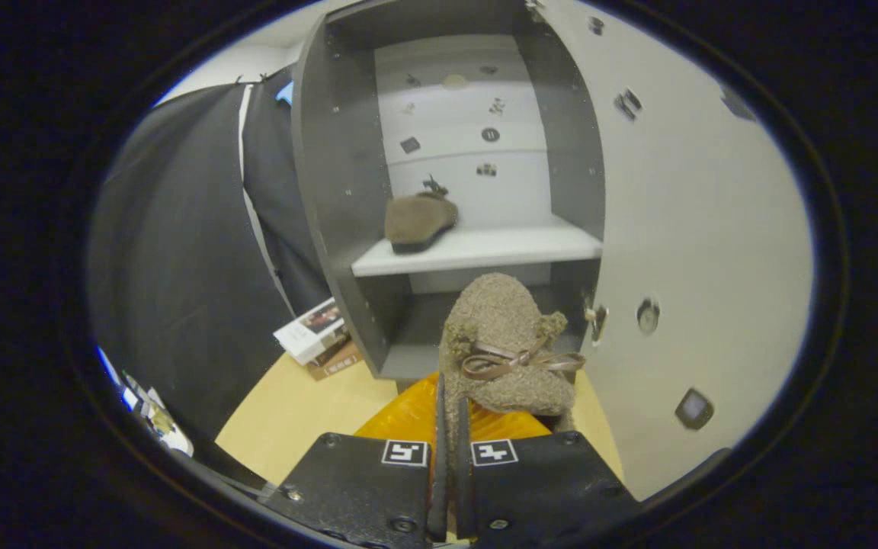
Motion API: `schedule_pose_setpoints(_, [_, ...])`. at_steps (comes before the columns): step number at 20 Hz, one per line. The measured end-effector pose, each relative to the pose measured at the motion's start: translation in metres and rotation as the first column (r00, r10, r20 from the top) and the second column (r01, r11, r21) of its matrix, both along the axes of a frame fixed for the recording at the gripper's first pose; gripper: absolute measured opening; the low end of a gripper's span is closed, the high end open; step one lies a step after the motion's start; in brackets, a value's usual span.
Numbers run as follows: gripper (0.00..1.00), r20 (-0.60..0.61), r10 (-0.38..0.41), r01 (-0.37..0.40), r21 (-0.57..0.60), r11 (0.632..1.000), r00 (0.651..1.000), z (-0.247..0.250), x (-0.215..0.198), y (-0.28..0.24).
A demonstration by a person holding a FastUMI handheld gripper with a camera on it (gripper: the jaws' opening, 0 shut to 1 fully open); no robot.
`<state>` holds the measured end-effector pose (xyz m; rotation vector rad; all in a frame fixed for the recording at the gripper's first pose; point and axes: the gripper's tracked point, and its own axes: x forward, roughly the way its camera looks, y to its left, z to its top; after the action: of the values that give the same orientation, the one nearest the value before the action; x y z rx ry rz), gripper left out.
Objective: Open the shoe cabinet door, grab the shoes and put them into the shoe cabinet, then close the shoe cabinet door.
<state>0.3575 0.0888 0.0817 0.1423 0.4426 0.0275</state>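
Observation:
My gripper (450, 412) is shut on the edge of a fuzzy brown shoe (504, 343) with a brown ribbon bow, and holds it up just ahead of the fingers. Beyond it stands the grey shoe cabinet (332, 175) with its door (683, 229) swung open to the right of the shoe. A second brown shoe (418, 221) lies on the left part of the cabinet's white shelf (515, 248). The compartment under the shelf is partly hidden by the held shoe.
An orange ridged object (408, 415) lies on the wooden floor (294, 415) under the fingers. Small boxes (315, 335) lean at the cabinet's lower left corner. Black cloth (180, 252) hangs to the left of the cabinet. A catch (596, 319) sticks out from the door's inner edge.

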Motion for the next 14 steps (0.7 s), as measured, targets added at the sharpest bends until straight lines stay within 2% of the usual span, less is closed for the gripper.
schedule_pose_setpoints(6, [0.08, 0.141, 0.001, 0.011, -0.083, 0.997, 0.990, 0.079, 0.079, -0.019])
schedule_pose_setpoints(14, [0.08, 0.206, -0.020, 0.052, -0.153, 0.987, 0.978, 0.113, 0.193, -0.042])
